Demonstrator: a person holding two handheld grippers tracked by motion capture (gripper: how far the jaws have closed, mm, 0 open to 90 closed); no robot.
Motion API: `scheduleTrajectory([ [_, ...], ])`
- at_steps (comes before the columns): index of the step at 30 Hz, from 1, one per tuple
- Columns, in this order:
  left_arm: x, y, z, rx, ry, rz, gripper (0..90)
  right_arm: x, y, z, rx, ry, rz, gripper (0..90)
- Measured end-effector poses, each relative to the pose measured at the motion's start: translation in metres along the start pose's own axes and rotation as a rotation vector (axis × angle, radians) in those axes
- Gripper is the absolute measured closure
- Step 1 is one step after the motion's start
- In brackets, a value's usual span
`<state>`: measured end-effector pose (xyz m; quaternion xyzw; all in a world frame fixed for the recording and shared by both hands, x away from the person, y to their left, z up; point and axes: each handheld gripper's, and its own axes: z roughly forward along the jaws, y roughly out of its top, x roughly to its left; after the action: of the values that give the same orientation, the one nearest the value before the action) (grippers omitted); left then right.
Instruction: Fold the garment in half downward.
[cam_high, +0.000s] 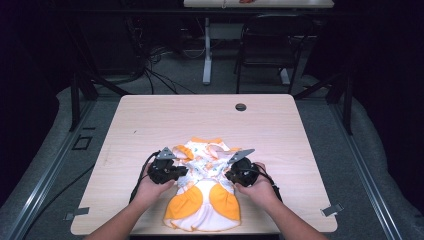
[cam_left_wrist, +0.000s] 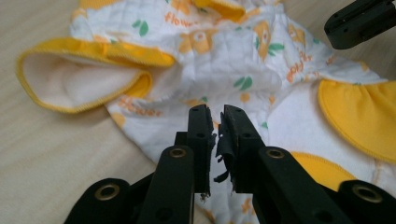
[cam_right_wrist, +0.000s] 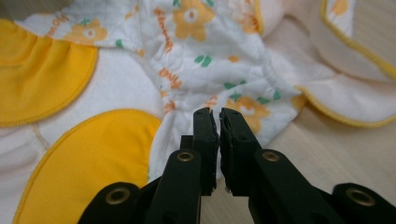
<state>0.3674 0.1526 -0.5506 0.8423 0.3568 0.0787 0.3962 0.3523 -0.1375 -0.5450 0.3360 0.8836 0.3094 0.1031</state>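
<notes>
A small white garment with orange flower print, yellow trim and orange patches lies crumpled on the near middle of the wooden table. My left gripper sits at its left side and my right gripper at its right, both pointing inward. In the left gripper view the jaws stand slightly apart just above the printed cloth, nothing between them. In the right gripper view the jaws are also narrowly parted over the garment's edge, holding nothing. The right gripper's tip shows across the cloth.
A round cable hole sits near the table's far edge. Beyond the table are a black chair, a desk leg and floor cables. Bare wood surrounds the garment on the left, right and far sides.
</notes>
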Motion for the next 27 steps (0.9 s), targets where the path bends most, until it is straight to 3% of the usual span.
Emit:
scheduleTrajectory([
  [10, 0.019, 0.026, -0.007, -0.01, 0.039, -0.012, 73.1, -0.02, 0.02, -0.009, -0.001, -0.051, 0.001, 78.2],
  [17, 0.026, 0.039, -0.01, -0.022, 0.035, -0.023, 70.7, -0.031, 0.031, -0.012, -0.005, -0.07, 0.001, 74.1],
  [27, 0.033, 0.057, -0.002, 0.001, 0.059, 0.009, 70.1, -0.046, 0.051, -0.006, 0.008, -0.08, 0.001, 71.5],
])
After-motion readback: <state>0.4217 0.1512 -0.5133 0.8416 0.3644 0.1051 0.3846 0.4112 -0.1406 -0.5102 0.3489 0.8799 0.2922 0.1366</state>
